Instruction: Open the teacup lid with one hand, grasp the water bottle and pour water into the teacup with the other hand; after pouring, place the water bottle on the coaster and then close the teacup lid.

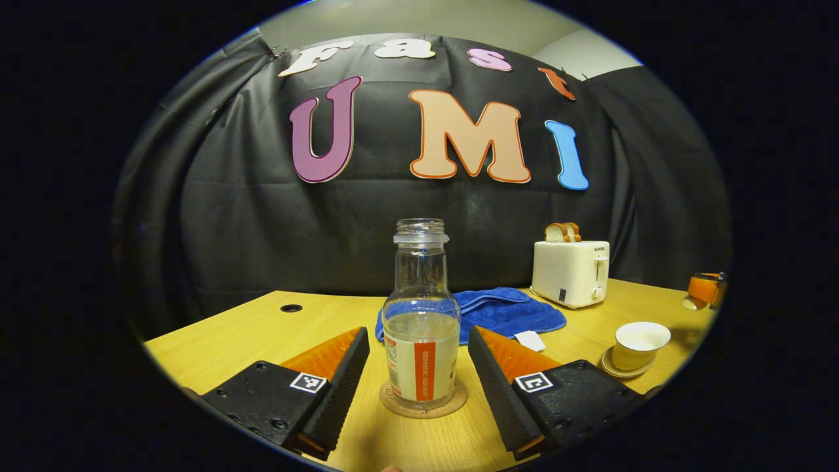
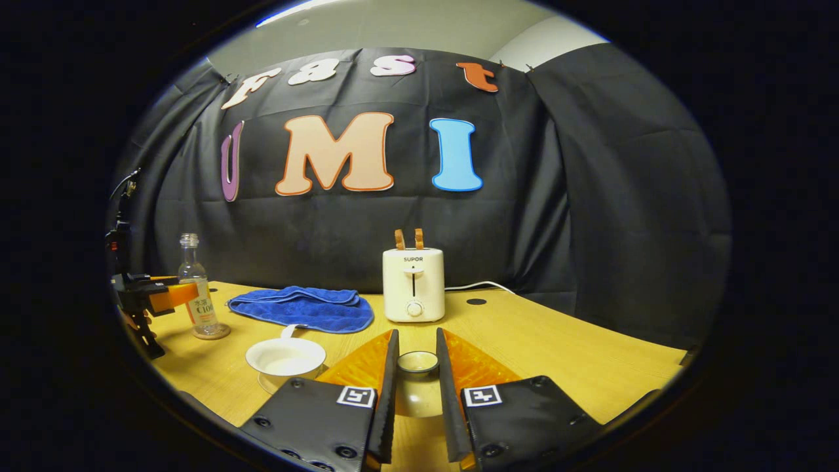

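A: Nearest in the left gripper view, what did the left gripper (image 1: 419,367) do?

B: Its two fingers stood wide apart, one on each side of the water bottle (image 1: 421,314), with a gap on both sides, so it gripped nothing. The bottle stood upright on the round coaster (image 1: 452,405) on the counter (image 1: 249,328), uncapped and partly filled with clear liquid.

A: And the right gripper (image 2: 417,373)?

B: In the right gripper view its fingers were drawn close on the teacup lid (image 2: 417,362), a small pale domed piece with a ringed knob. Both fingers looked pressed against it, so I took it as held. Whether the lid touched the counter below, I could not tell.

A: Where was the teacup itself?

B: The teacup (image 2: 286,359) sat open on its saucer (image 2: 269,382), just left of the right gripper's fingers in that view. In the left gripper view it stood to the right, well apart from the bottle.

A: Farther back?

B: A blue cloth (image 2: 298,307) lay crumpled behind the cup and bottle. Beyond it a white toaster (image 2: 413,283) stood near the black booth wall with two slices of toast (image 2: 407,238) poking up. At the left edge of the right gripper view, the left gripper appeared beside the bottle and coaster.
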`<action>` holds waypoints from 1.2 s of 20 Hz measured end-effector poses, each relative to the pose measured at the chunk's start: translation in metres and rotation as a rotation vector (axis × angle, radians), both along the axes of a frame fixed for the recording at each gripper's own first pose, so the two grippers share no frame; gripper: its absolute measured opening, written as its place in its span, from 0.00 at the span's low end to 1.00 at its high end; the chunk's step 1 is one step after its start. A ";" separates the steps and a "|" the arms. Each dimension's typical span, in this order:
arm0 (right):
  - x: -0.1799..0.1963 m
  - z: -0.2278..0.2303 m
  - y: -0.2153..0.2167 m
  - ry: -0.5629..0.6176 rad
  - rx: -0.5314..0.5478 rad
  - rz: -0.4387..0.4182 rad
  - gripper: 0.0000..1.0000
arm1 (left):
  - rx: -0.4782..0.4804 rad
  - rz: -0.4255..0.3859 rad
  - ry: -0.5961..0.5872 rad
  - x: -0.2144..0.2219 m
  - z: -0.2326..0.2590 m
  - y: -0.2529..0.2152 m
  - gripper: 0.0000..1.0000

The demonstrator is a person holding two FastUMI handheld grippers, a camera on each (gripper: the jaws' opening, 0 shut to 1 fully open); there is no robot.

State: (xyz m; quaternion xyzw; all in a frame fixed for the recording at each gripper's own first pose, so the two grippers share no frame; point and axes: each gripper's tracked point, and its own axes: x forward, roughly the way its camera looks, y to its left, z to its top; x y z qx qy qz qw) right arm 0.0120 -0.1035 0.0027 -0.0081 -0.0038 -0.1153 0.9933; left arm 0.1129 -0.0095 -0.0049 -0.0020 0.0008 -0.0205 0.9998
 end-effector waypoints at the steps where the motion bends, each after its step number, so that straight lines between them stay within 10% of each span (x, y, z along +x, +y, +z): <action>1: 0.000 0.000 0.004 0.000 0.000 0.017 0.35 | 0.001 -0.004 0.001 -0.005 0.000 -0.001 0.88; 16: 0.047 -0.008 0.117 0.023 0.016 0.387 0.35 | 0.006 0.032 0.005 -0.028 0.001 0.008 0.88; 24: 0.057 -0.010 0.141 0.034 0.020 0.437 0.34 | 0.009 0.028 0.007 -0.027 0.001 0.006 0.88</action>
